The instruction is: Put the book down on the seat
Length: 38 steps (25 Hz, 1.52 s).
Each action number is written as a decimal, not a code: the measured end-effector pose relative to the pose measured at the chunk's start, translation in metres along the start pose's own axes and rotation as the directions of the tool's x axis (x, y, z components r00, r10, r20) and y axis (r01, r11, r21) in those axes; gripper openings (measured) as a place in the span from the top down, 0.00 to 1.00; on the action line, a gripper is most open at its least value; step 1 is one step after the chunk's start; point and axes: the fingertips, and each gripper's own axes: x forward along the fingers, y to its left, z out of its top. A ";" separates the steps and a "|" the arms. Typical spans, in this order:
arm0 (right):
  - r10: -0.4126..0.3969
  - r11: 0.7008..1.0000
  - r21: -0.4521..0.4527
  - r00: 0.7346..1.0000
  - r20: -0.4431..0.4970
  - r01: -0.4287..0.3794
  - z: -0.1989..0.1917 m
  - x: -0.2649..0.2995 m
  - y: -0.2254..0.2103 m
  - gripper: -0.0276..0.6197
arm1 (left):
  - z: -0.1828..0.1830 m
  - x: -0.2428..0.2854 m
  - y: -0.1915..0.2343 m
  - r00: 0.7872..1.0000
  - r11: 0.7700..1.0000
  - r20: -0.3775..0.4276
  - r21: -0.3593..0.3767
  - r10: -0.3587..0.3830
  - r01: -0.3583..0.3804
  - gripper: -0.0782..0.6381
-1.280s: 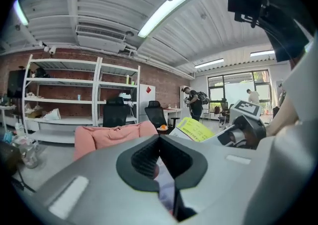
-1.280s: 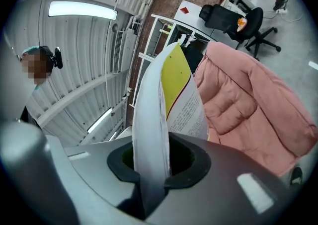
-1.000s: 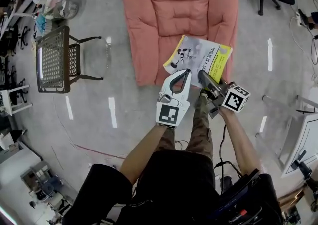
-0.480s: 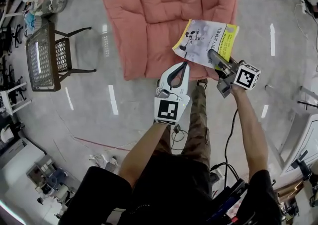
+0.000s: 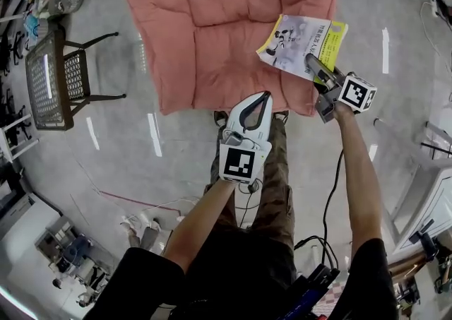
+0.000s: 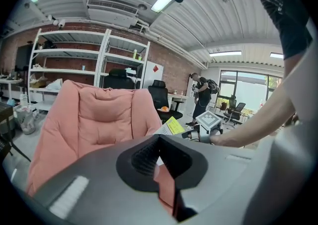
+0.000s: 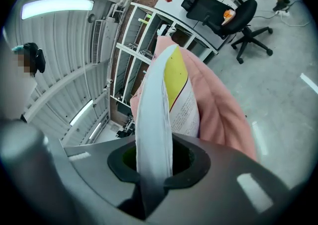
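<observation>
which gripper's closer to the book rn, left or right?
Right. The right gripper is clamped on the near edge of the book. The left gripper holds nothing and sits apart from the book, lower left of it, by the front edge of the seat.

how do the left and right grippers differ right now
The right gripper is clamped on an edge of the book; the left gripper has its jaws together on nothing. The right gripper reaches over the right side of the pink seat; the left gripper sits nearer the person, at the seat's front edge. Both point toward the seat.
</observation>
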 end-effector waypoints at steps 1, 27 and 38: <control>-0.014 1.000 0.009 1.000 -0.001 0.014 0.002 -0.002 -0.010 0.81 | -0.001 0.003 -0.001 1.000 1.000 0.003 0.001 -0.004 0.004 0.90; -0.272 0.960 0.068 0.962 0.015 0.270 -0.006 -0.055 -0.126 0.74 | -0.012 0.041 -0.037 0.994 0.994 -0.014 -0.010 -0.112 0.112 0.90; -0.414 0.910 0.023 0.910 0.018 0.414 -0.031 -0.128 -0.117 0.74 | 0.006 0.040 -0.048 0.992 0.992 0.021 0.015 -0.124 0.123 0.90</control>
